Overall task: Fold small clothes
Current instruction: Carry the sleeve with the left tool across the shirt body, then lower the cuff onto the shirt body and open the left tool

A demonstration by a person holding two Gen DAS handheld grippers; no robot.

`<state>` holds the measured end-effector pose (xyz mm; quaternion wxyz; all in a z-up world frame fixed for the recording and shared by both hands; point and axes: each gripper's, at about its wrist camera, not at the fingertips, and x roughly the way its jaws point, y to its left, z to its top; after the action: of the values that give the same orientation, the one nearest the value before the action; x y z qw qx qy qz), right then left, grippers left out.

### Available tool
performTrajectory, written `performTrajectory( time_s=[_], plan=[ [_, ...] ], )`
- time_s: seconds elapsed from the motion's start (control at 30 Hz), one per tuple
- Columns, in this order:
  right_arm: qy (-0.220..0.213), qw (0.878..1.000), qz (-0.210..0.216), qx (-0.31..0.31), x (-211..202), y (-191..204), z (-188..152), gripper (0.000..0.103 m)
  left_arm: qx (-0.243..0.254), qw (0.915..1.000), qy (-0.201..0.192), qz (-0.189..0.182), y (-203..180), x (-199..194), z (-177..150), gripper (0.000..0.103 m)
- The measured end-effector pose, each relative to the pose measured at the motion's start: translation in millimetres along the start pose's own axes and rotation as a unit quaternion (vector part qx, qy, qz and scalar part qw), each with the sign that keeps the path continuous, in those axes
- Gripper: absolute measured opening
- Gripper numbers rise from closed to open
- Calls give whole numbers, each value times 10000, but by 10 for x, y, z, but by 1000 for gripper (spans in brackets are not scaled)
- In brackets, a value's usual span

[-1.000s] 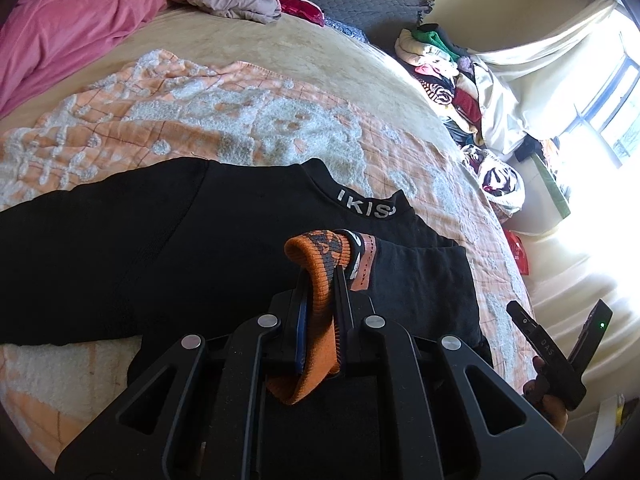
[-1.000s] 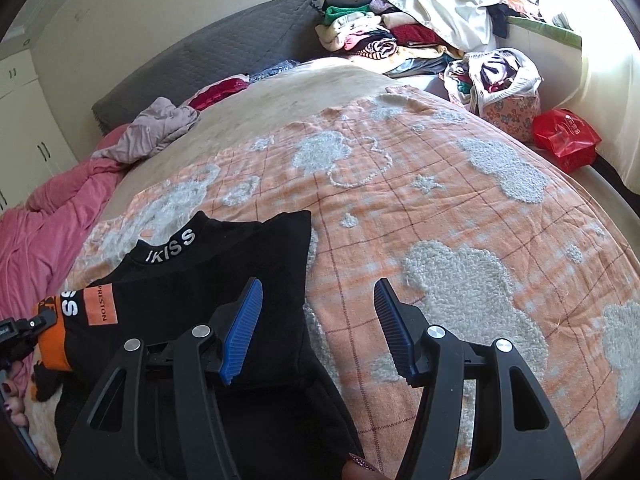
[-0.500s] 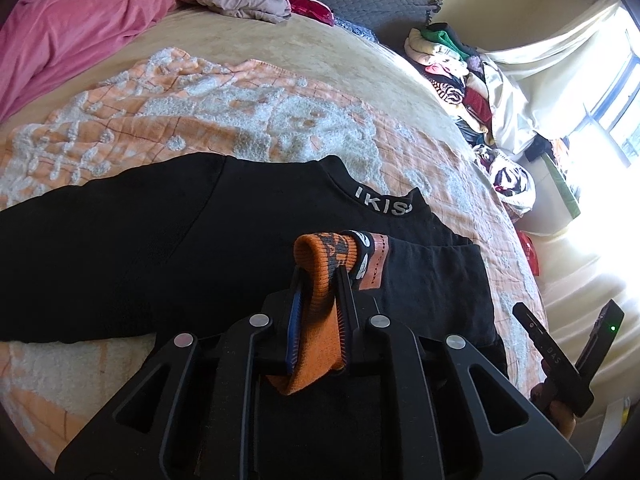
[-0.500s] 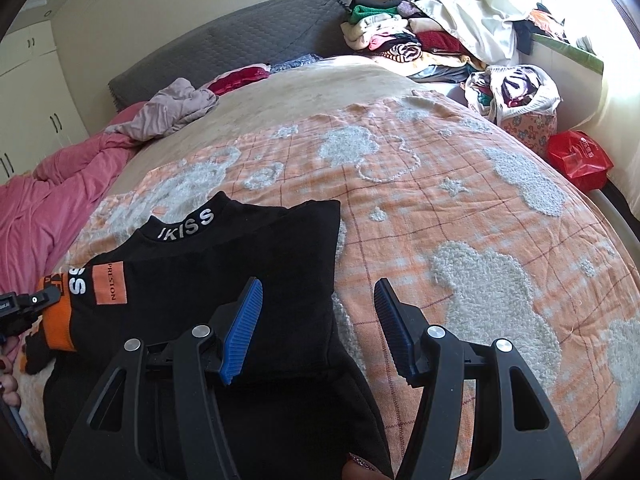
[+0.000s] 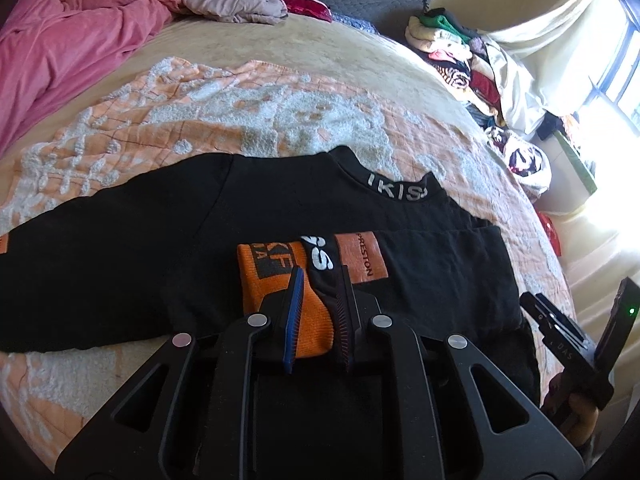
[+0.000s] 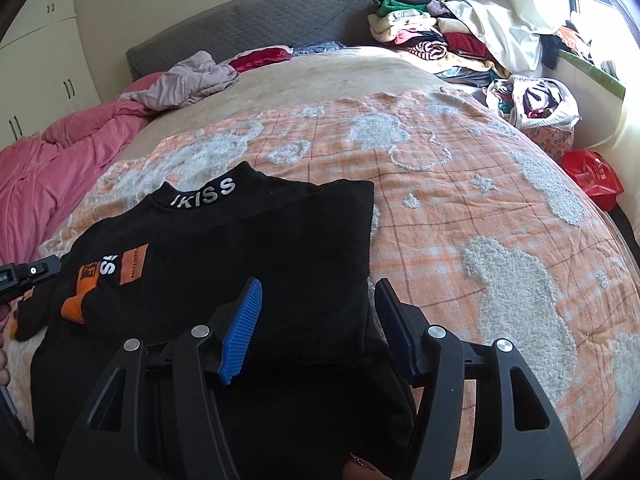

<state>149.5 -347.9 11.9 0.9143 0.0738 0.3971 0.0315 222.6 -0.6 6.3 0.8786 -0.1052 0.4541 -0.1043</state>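
Observation:
A black long-sleeved shirt (image 5: 160, 248) with an "IKISS" collar (image 5: 396, 190) lies spread on the orange blanket (image 5: 240, 120). Its right sleeve is folded across the body, and the orange cuff (image 5: 272, 268) lies flat on the chest. My left gripper (image 5: 320, 276) is shut on that cuff, blue pads on either side of it. In the right wrist view the shirt (image 6: 260, 248) has its right side folded in, and the left gripper (image 6: 28, 274) shows at the far left. My right gripper (image 6: 318, 286) hovers open over the folded edge, holding nothing.
A pink duvet (image 5: 60, 52) and a crumpled mauve garment (image 6: 192, 80) lie at the head of the bed. Stacked clothes (image 6: 412, 32) and a full bag (image 6: 532, 100) sit beyond the right edge, with a red bag (image 6: 594, 178) on the floor.
The orange cuff, which stood up in a loop in the left gripper, has come down flat on the shirt. The right gripper has drifted further over the shirt's folded side.

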Motion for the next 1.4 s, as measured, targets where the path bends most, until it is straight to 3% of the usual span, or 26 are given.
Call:
performTrajectory(
  time_s=[0.13,0.23,0.37,0.57,1.07,1.4],
  plan=[
    [123,9998,20,-180,36,81,-46,57,338,9984,446,93,-120,281,-138,16],
    [146,9997,57,-202,35,92,-55,57,455,9963,661,295,-104,436,-246,16],
    [213,9994,166,-206,47,109,-46,57,407,9966,665,259,-27,450,-287,17],
    [842,9960,-89,-271,296,69,-145,57,436,9964,673,272,-33,412,-292,17],
    [653,9973,319,-86,104,97,-151,61,296,9975,618,195,-43,342,-299,26],
    [318,9975,575,-265,-120,300,-154,76,355,9986,340,209,-36,54,-305,53]
  ],
)
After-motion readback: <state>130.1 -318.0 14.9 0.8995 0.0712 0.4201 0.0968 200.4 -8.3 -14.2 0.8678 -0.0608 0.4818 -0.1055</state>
